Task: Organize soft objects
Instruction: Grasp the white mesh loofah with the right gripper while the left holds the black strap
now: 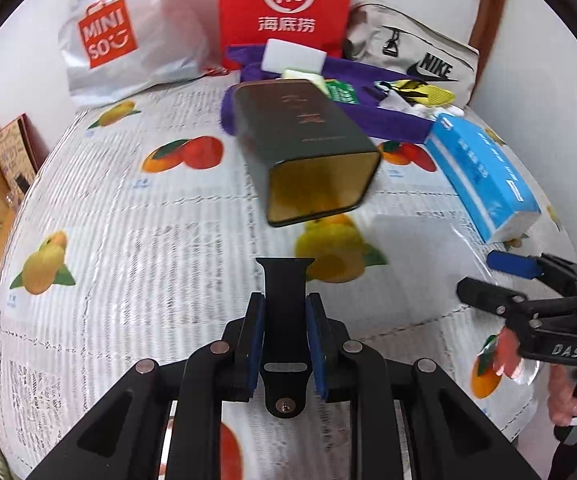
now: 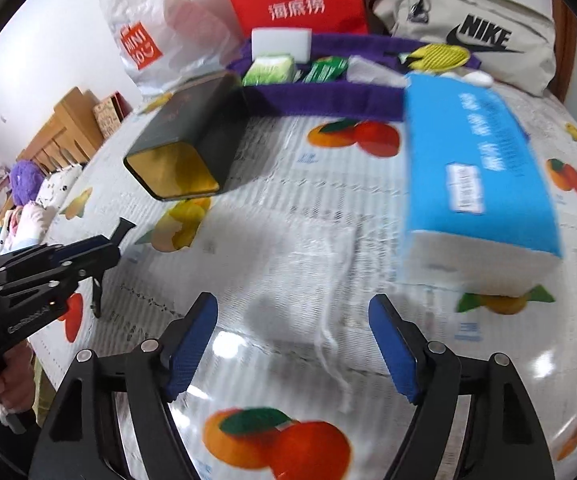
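My left gripper [image 1: 285, 312] is shut on a black watch strap [image 1: 286, 280], whose end sticks out past the blue pads above the fruit-print tablecloth [image 1: 128, 240]. Ahead of it a dark green tin [image 1: 308, 148] lies on its side, its open gold mouth facing me. My right gripper [image 2: 292, 344] stands open over the cloth with nothing between its fingers. A blue tissue pack [image 2: 480, 168] lies just ahead and to the right of it. Behind is a purple fabric tray [image 2: 328, 96] holding a white block, green packets and a yellow item. The right gripper [image 1: 488, 280] also shows in the left wrist view.
A red paper bag [image 1: 286, 8], a Miniso plastic bag [image 1: 108, 40] and a beige Nike bag [image 2: 468, 28] stand along the wall behind the tray. Wooden furniture [image 2: 68, 120] and soft toys sit beyond the table's left edge. A hand [image 1: 568, 392] holds the right gripper's handle.
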`<state>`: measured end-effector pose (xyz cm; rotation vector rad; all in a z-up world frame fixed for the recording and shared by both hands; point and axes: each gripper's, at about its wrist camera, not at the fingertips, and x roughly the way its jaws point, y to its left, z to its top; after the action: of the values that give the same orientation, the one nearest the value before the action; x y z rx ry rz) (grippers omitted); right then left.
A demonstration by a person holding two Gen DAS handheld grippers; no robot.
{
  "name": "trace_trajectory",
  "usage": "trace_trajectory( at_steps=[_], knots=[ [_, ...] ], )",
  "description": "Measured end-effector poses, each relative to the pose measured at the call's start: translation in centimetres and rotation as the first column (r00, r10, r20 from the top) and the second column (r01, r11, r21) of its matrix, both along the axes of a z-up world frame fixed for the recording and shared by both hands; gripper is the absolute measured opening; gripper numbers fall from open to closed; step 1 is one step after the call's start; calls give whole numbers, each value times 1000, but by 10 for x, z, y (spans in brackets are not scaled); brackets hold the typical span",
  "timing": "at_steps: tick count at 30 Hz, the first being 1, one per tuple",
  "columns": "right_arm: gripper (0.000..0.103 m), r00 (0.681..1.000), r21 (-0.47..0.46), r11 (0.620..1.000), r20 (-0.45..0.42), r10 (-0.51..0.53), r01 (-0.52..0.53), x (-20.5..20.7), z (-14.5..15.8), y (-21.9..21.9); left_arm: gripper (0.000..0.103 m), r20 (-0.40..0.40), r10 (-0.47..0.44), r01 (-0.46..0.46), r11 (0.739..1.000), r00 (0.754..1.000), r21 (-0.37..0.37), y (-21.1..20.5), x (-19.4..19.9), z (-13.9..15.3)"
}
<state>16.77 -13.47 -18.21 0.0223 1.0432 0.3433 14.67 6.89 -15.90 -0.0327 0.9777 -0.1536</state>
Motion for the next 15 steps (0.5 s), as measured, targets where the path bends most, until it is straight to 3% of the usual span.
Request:
trace_trajectory(
  at_steps=[5, 15],
  knots=[
    [91, 1000, -13, 1000, 3, -16, 16, 5, -2, 22, 20, -1, -8, 8, 1000, 1000, -27, 12, 2, -5],
    [102, 996, -99, 992, -15, -84, 82, 22, -10, 57, 21, -16, -64, 62, 994, 998, -94, 29, 11, -14]
  ],
)
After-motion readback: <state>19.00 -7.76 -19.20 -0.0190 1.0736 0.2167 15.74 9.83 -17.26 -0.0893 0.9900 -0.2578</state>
